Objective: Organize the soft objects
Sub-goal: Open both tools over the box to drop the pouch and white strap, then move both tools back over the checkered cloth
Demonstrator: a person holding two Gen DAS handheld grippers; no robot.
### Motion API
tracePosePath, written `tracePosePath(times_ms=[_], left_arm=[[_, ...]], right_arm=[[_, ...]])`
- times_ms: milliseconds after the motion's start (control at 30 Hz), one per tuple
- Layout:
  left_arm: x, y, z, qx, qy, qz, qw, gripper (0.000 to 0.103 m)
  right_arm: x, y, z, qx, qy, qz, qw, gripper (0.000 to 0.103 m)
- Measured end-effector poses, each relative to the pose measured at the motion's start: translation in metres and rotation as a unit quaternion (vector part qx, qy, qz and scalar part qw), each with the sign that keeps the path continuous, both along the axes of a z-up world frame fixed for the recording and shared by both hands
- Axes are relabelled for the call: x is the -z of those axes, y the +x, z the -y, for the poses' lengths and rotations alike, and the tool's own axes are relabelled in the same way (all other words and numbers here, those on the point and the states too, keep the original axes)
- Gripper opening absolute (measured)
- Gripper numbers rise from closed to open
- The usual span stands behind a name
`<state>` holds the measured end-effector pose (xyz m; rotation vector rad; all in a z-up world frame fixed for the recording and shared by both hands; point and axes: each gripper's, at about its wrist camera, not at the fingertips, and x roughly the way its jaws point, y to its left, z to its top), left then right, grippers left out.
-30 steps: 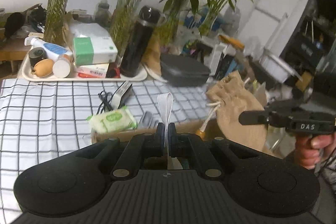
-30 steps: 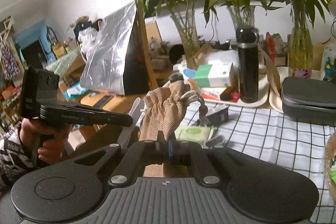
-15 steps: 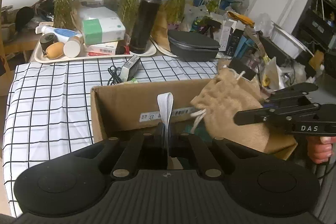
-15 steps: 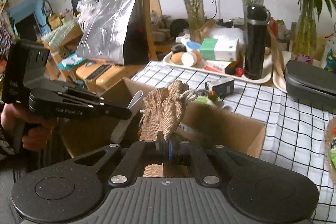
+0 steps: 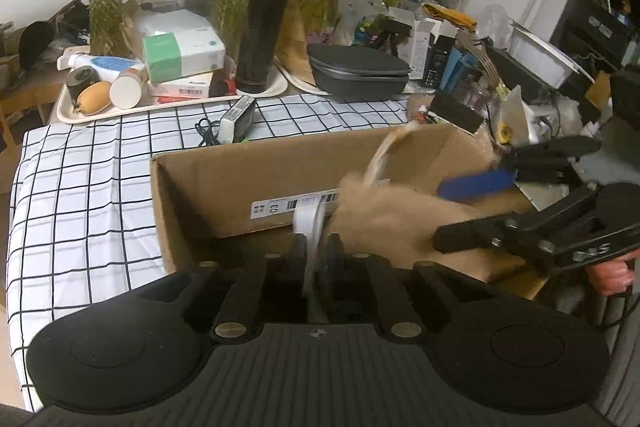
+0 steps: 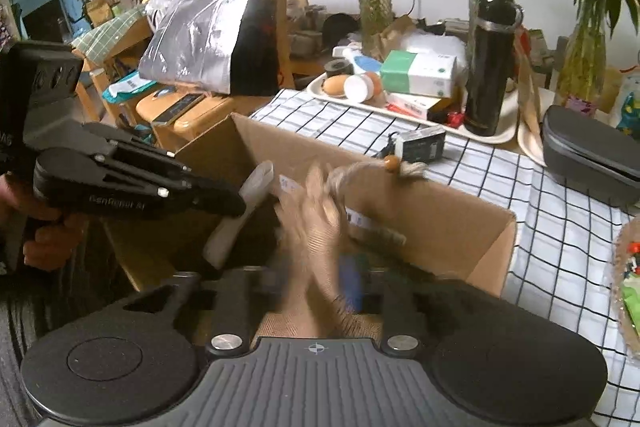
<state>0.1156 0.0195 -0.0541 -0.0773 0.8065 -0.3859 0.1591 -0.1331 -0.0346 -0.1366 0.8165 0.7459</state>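
Both grippers hung over an open cardboard box [image 5: 224,187] that sat at the near edge of a table covered by a checked cloth [image 5: 80,187]. The right gripper [image 6: 316,279] had just been opening: its jaws stood apart, and the tan drawstring bag [image 6: 316,223] showed between them as a blur, its cord and wooden bead [image 6: 391,163] up at the box's far wall. From the left wrist view the bag [image 5: 392,207] lay blurred inside the box, toward its right end. The left gripper [image 5: 318,247] had just begun opening too; its jaws stood slightly apart with a white strap [image 5: 310,223] between them, and whether the pads pressed on it could not be told.
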Motion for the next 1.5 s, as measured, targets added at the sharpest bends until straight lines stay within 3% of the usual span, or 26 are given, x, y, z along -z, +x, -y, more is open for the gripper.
tracePosePath(times_ms=[33,133,333,400,433,467,700,833,1300,1500], left_arm=[[0.000,0.000,0.002,0.006,0.003,0.001,1.0000,0.022],[0.000,-0.002,0.008,0.015,0.011,0.008,0.9998,0.033],[-0.003,-0.004,0.010,0.008,0.018,0.028,0.9994,0.043],[-0.005,-0.004,0.009,0.000,0.020,0.036,0.9991,0.054],[-0.006,-0.004,0.009,-0.010,0.027,0.042,0.9987,0.067],[-0.008,-0.005,0.009,-0.019,0.030,0.049,0.9981,0.072],[-0.018,-0.006,0.000,-0.053,0.012,0.074,0.9958,0.073],[-0.021,-0.005,-0.003,-0.067,0.003,0.081,0.9944,0.081],[-0.030,0.001,-0.006,-0.089,0.044,0.096,0.9904,0.086],[-0.035,0.014,-0.016,-0.089,0.049,0.080,0.9916,0.086]], right_arm=[[-0.002,0.000,0.001,0.004,0.000,0.005,1.000,0.076],[-0.005,0.000,0.003,0.010,0.007,0.015,1.000,0.088],[-0.006,0.002,0.007,0.021,0.003,0.026,0.999,0.094],[-0.008,0.002,0.009,0.026,0.007,0.031,0.999,0.097],[-0.009,0.002,0.010,0.028,0.009,0.034,0.999,0.098],[-0.010,0.002,0.012,0.032,0.012,0.038,0.999,0.099],[-0.014,0.005,0.019,0.058,0.023,0.060,0.996,0.103],[-0.014,0.007,0.019,0.067,0.020,0.062,0.996,0.103],[-0.009,0.017,0.022,0.097,-0.002,0.068,0.993,0.103],[-0.010,0.027,0.026,0.111,0.001,0.074,0.991,0.103]])
